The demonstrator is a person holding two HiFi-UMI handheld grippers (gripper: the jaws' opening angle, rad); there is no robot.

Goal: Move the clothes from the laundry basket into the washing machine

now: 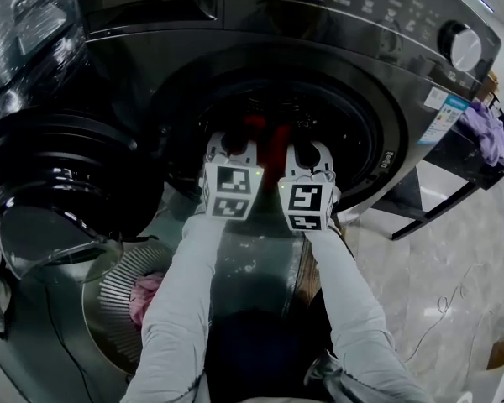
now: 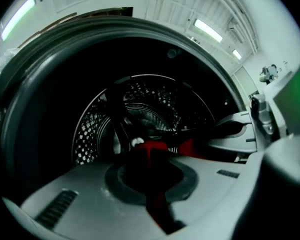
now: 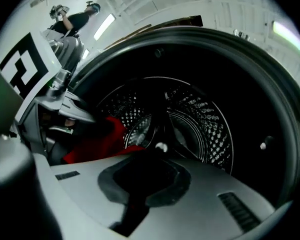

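Both grippers reach level into the round mouth of the dark washing machine (image 1: 378, 133). Between them hangs a red garment (image 1: 274, 145). My left gripper (image 1: 235, 141) is shut on it; in the left gripper view red cloth (image 2: 152, 149) bunches at the closed jaws (image 2: 150, 156) and runs down through their slot. My right gripper (image 1: 307, 151) is also shut, and in the right gripper view the red cloth (image 3: 102, 139) stretches from the left gripper to its closed jaws (image 3: 142, 156). The perforated steel drum (image 2: 140, 109) lies just ahead. The laundry basket (image 1: 118, 296) stands low at the left, holding a pink cloth (image 1: 144, 296).
The machine's round door (image 1: 59, 191) stands swung open to the left, above the basket. A dark rack (image 1: 454, 162) with a purple cloth (image 1: 483, 128) is at the right. Pale tiled floor (image 1: 437, 284) with a thin cable lies at the lower right.
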